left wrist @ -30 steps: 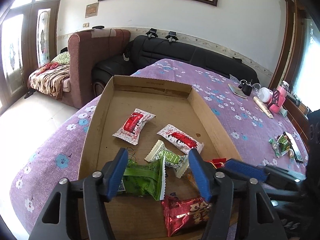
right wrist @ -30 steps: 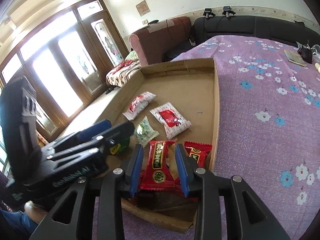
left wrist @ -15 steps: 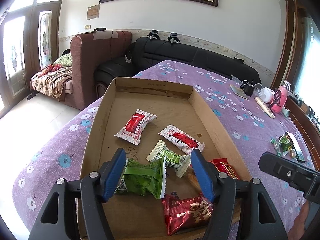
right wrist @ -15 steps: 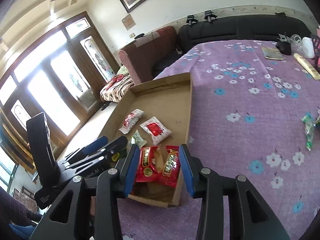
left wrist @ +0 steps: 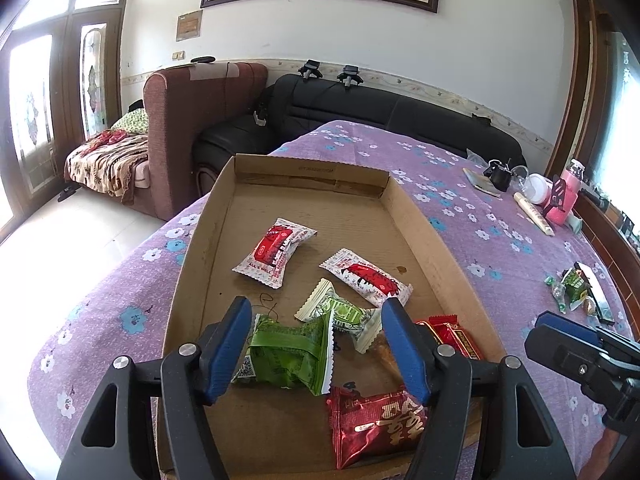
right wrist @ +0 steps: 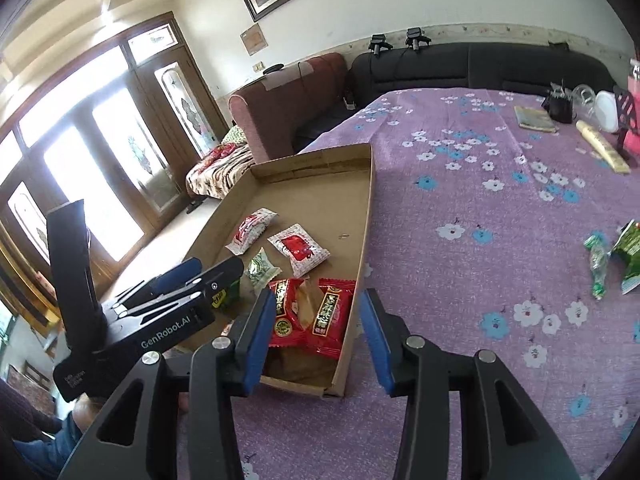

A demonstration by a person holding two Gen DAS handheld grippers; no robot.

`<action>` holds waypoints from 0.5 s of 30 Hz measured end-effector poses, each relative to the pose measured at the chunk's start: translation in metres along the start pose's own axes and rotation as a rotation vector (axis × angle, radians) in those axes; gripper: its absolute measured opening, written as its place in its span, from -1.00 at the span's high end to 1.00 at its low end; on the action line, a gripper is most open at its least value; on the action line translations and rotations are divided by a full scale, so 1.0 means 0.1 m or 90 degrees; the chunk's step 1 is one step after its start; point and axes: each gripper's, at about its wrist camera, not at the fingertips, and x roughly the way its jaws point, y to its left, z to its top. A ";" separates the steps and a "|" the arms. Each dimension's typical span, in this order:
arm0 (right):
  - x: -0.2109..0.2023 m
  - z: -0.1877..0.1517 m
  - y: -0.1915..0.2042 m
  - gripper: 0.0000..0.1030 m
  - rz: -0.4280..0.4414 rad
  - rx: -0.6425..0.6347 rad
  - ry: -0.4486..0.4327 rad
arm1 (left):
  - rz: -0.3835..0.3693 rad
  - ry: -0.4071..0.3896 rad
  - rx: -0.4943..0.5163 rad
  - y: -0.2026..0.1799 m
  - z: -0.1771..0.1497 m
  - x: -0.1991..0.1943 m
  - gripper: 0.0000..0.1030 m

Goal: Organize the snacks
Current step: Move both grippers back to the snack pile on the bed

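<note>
A shallow cardboard tray [left wrist: 432,236] on the purple flowered table holds several snack packets: two white-and-red ones [left wrist: 272,252], a pale green one [left wrist: 340,312], a bright green one [left wrist: 292,354] and red ones [left wrist: 376,424]. My left gripper [left wrist: 316,352] is open and empty, above the tray's near end. My right gripper [right wrist: 316,336] is open and empty, over the tray's near right corner [right wrist: 336,384], with two red packets [right wrist: 312,316] beyond it. Loose green snacks [right wrist: 616,256] lie on the table to the right.
A black sofa [left wrist: 400,120] and a brown armchair [left wrist: 192,120] stand behind the table. At the far right are a pink bottle [left wrist: 566,196], a white jar [left wrist: 536,188], a tube and a booklet. The table edge drops off left of the tray.
My right gripper has opened wider, pulled back from the tray and swung right; the red packet that sat between its fingers now lies in the tray. My left gripper has barely moved.
</note>
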 end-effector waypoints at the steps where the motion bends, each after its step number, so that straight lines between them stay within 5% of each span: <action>1: -0.01 -0.01 0.01 0.14 -0.005 -0.006 -0.002 | 0.001 -0.001 0.000 0.00 0.00 0.00 -0.38; 15: -0.14 -0.03 0.00 0.11 -0.031 -0.028 -0.008 | 0.037 -0.006 0.008 -0.05 -0.02 -0.01 -0.38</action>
